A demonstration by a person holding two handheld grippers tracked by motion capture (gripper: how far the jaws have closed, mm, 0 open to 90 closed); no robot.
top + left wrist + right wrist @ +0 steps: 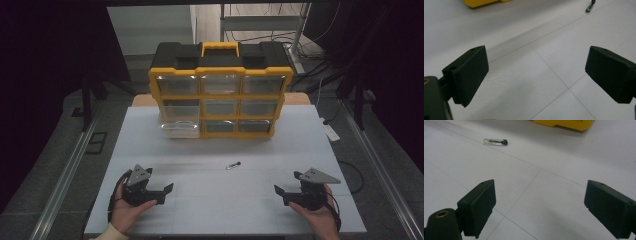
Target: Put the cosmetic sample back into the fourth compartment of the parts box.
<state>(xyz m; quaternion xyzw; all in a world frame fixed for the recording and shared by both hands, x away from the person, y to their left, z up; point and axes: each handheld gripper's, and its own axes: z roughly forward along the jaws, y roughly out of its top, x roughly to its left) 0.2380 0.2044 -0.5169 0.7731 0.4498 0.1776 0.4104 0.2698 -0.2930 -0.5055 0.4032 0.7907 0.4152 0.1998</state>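
Observation:
A small clear vial with a black cap [233,165] lies on the white table [215,145], roughly midway between both grippers and a bit farther out. It appears at the top right of the left gripper view as the vial [589,7] and at the upper left of the right gripper view as the vial [495,142]. My left gripper [166,194] rests near the front left, open and empty, jaws [536,62] wide apart. My right gripper [281,196] sits at the front right, open too, nothing between its jaws [539,192].
A yellow and black drawer organizer [220,90] stands at the table's far middle, its bottom-left clear drawer [179,129] pulled out a little. A white power strip [330,131] lies on the floor to the right. Metal rails run along both table sides.

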